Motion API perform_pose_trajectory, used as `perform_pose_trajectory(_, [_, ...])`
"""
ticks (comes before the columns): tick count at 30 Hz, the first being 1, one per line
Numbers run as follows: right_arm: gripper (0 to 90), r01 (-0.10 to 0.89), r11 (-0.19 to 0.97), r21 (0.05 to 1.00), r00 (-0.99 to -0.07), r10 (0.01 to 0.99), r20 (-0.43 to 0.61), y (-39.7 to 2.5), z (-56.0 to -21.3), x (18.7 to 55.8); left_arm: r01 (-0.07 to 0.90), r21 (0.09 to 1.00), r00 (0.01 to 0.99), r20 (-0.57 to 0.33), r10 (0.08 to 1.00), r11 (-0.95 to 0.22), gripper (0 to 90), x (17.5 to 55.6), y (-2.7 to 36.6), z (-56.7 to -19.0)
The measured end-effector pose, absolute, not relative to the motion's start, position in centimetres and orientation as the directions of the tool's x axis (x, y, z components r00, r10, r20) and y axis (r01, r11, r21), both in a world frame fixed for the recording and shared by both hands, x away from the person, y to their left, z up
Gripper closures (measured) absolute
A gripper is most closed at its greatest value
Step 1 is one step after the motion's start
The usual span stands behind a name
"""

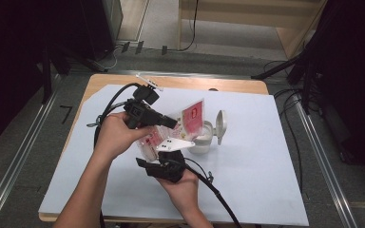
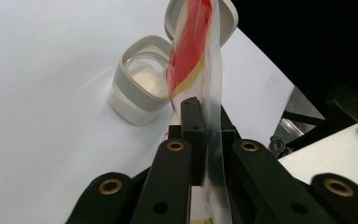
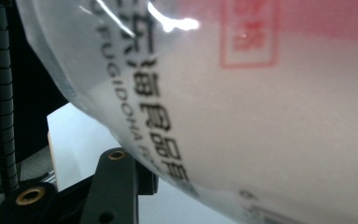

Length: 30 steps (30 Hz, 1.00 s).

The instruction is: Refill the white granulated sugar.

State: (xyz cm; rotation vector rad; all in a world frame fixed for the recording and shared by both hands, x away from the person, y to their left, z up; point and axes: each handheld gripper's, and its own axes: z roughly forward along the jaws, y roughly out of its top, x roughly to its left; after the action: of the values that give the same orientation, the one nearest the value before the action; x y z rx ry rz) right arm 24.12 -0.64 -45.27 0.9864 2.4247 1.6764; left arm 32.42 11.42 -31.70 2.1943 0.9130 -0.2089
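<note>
Because the pouch (image 1: 190, 121) is thin clear and red plastic film, it will likely behave as a light, limp and slippery thing, so its flat sealed edge looks the safest place to hold. The left gripper (image 2: 208, 135) has its jaws closed on that transparent edge, with the film standing up between them. The pouch hangs tilted above the middle of the table (image 1: 266, 156), its far end over the small grey-white container (image 1: 203, 137), whose hinged lid (image 1: 221, 124) stands open on its right side. In the left gripper view the container (image 2: 142, 91) holds something white and pale, perhaps powder or grains; I judge that any jerk of the soft bag could spill contents beside the rim. The right gripper (image 1: 168, 159) sits just below the near end of the pouch; whether its jaws are apart or clamped on the bag, I cannot tell, since the printed film (image 3: 242, 116) lies close before its camera. The table carries a smooth white sheet over wood. Around it are grey floor, cables and dark stands.
</note>
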Motion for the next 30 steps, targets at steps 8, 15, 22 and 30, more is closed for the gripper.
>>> perform_pose_trajectory(8, [57.7, 0.473, 0.218, 0.853, -0.797, 0.518, 0.31, -1.0, -45.3, 24.3, 0.673, 0.579, 0.727, -0.405, 0.554, -0.46, 89.5, 32.2, 11.9, -31.6])
perform_pose_trajectory(15, [57.4, 0.485, 0.214, 0.848, -0.791, 0.521, 0.321, -1.3, -45.5, 24.4, 0.686, 0.578, 0.713, -0.418, 0.563, -0.442, 89.5, 32.1, 12.7, -31.9])
perform_pose_trajectory(22, [56.9, 0.495, 0.206, 0.844, -0.781, 0.532, 0.328, -1.7, -45.8, 24.7, 0.691, 0.577, 0.709, -0.424, 0.564, -0.435, 89.6, 32.0, 13.1, -32.2])
perform_pose_trajectory(30, [56.5, 0.493, 0.215, 0.843, -0.775, 0.55, 0.313, -2.0, -46.1, 25.1, 0.69, 0.574, 0.711, -0.424, 0.561, -0.441, 89.4, 31.8, 13.8, -32.4])
